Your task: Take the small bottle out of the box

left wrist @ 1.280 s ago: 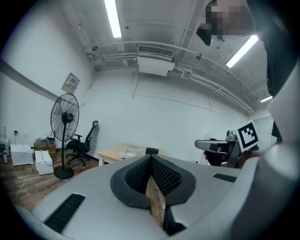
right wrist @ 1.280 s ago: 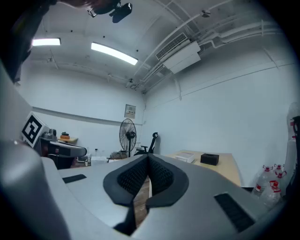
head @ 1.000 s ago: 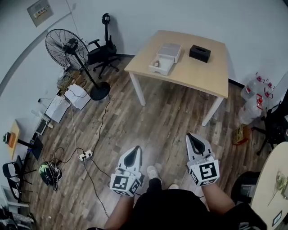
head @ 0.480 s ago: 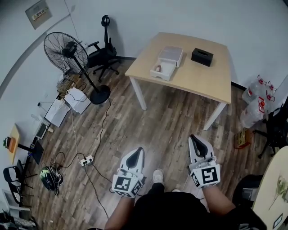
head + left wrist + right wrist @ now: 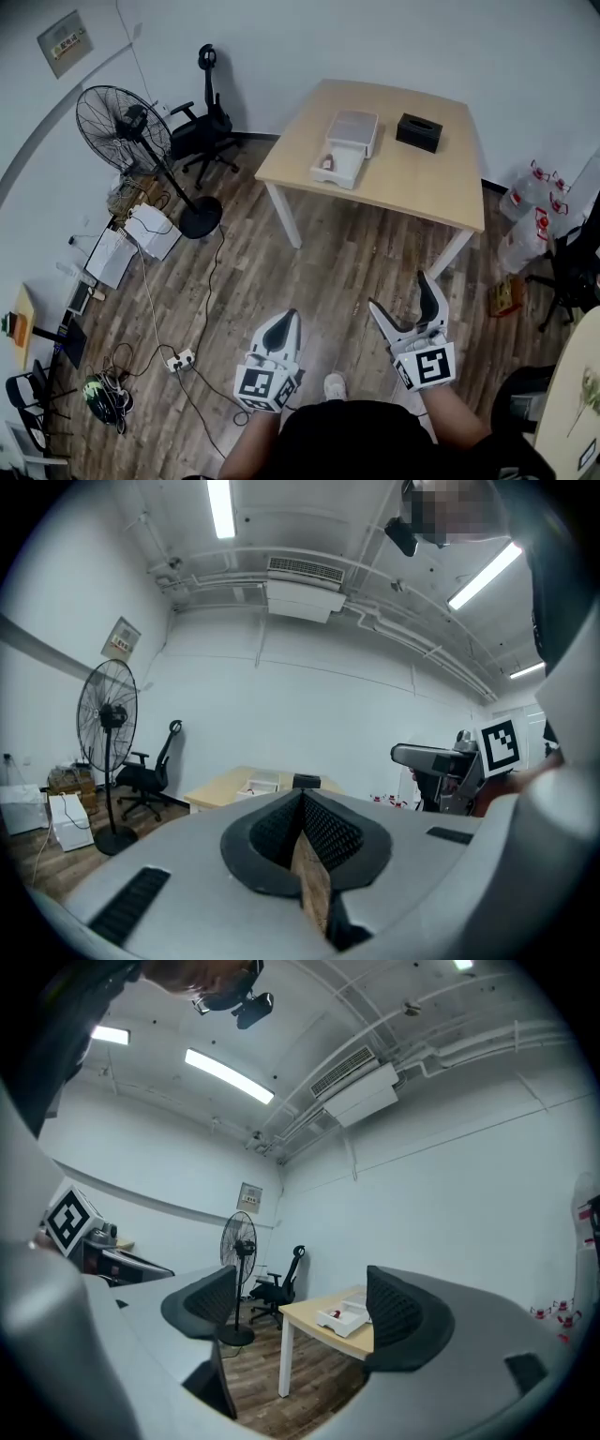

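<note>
The white box lies open on the light wooden table across the room, and a small red-marked item rests in its near tray. In the right gripper view the box shows far off between the jaws. Both grippers hang over the floor in front of the person, well short of the table. My left gripper is shut, with its pads together and nothing in them. My right gripper has its jaws opening, spread wide with nothing between them.
A black box sits on the table beside the white one. A standing fan, an office chair, cables and a power strip fill the left side. Water jugs stand at the right wall.
The right gripper's jaws have gone from shut to wide apart. The left gripper has stayed shut. The view has shifted slightly as the person moves.
</note>
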